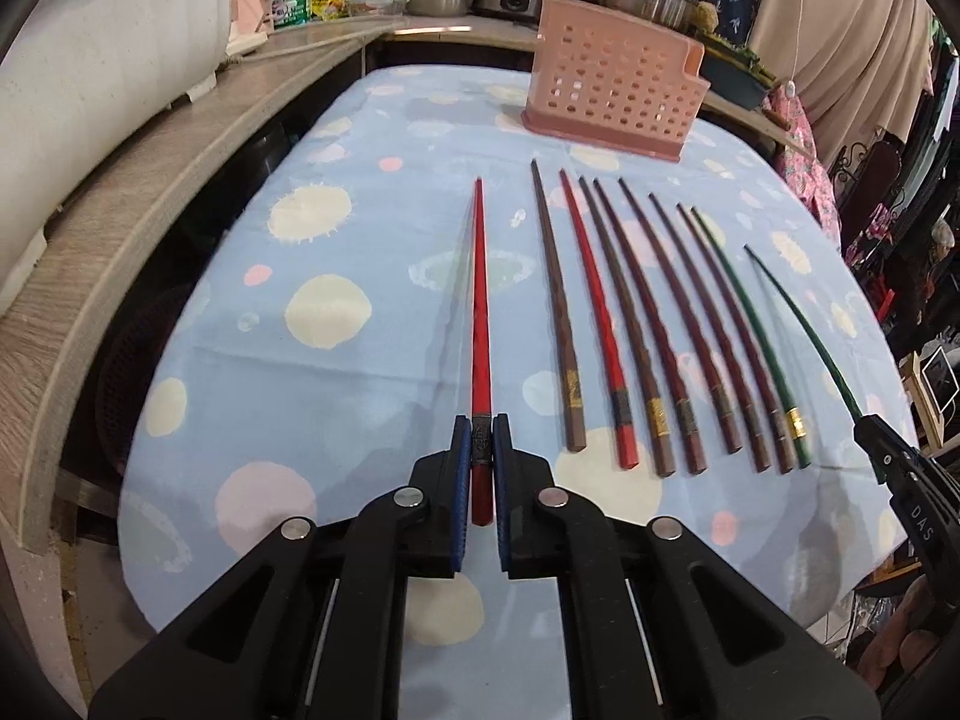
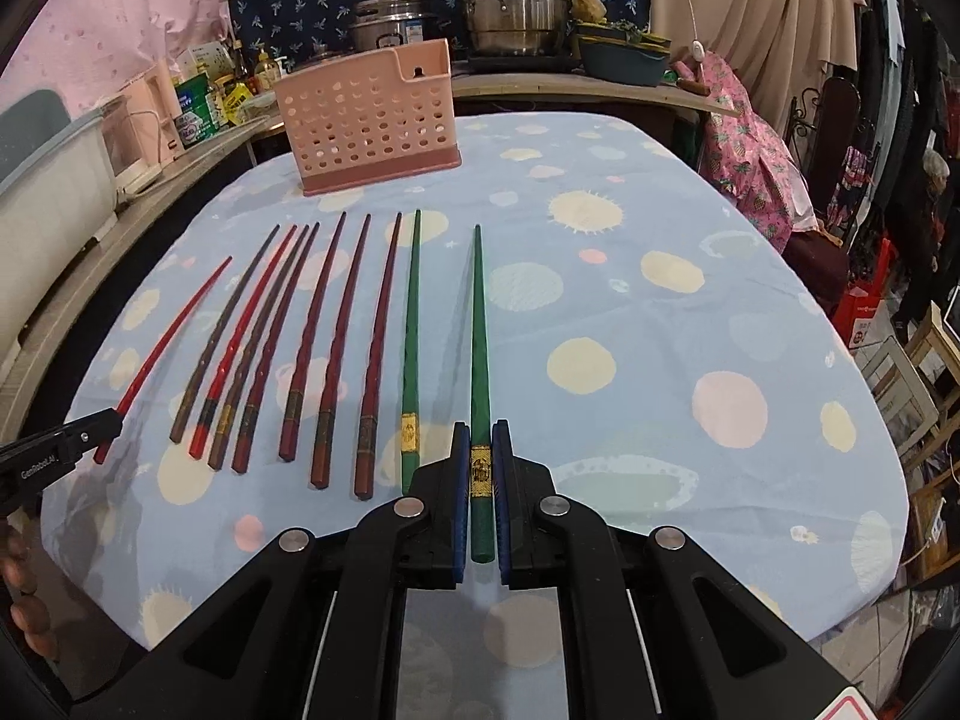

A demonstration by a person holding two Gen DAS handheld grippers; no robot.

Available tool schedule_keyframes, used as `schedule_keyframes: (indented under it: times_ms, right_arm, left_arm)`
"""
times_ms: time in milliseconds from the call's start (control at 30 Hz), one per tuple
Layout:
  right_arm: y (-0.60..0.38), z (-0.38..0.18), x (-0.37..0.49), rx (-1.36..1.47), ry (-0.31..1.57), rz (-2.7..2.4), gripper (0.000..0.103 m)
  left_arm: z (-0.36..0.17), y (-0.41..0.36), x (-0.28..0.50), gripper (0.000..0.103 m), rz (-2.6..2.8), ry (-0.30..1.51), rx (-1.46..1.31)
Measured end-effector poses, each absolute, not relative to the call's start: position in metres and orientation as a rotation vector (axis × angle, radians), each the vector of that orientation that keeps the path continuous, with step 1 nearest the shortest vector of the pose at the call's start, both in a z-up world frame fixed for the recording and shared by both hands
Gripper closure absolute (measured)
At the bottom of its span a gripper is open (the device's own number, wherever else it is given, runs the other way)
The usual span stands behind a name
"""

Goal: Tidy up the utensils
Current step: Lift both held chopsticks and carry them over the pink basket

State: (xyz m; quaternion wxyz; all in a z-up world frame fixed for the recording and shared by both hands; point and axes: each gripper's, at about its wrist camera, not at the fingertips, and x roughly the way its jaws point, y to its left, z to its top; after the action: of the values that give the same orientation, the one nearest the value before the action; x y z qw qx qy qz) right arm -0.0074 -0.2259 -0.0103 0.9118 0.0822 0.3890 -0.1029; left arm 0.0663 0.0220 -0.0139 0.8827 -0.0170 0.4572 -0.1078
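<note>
Clamped between the blue pads of the left gripper (image 1: 480, 450), a slim red lacquered chopstick (image 1: 478, 312) points forward over the blue polka-dot tablecloth (image 1: 336, 360), its butt end between the jaws. Likewise, the right gripper (image 2: 480, 456) is closed on a green chopstick with a gold band (image 2: 478, 360). Between them, eight more chopsticks (image 1: 654, 330) lie side by side. Beyond stands an upright pink perforated plastic utensil holder (image 1: 612, 84).

Even, fairly bright indoor light; the chopsticks (image 1: 606, 324) cast only faint shadows on the tablecloth (image 2: 630, 312). Strong fisheye bending and dark vignette at edges; centre sharp.
</note>
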Motion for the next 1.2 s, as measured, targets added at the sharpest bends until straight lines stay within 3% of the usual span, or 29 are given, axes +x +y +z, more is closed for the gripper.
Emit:
schedule_keyframes:
  times_ms: [400,1200]
  right_arm:
    - [-0.257,0.087,0.02,0.196,0.607,-0.179,0.096]
    - [-0.29,0.225,0.187,0.252,0.348,-0.079,0.096]
  left_arm:
    - [0.08,0.025,0.095,0.096,-0.252,0.78,-0.056]
    - [0.26,-0.026,0.251,0.096,-0.318,0.468,-0.152]
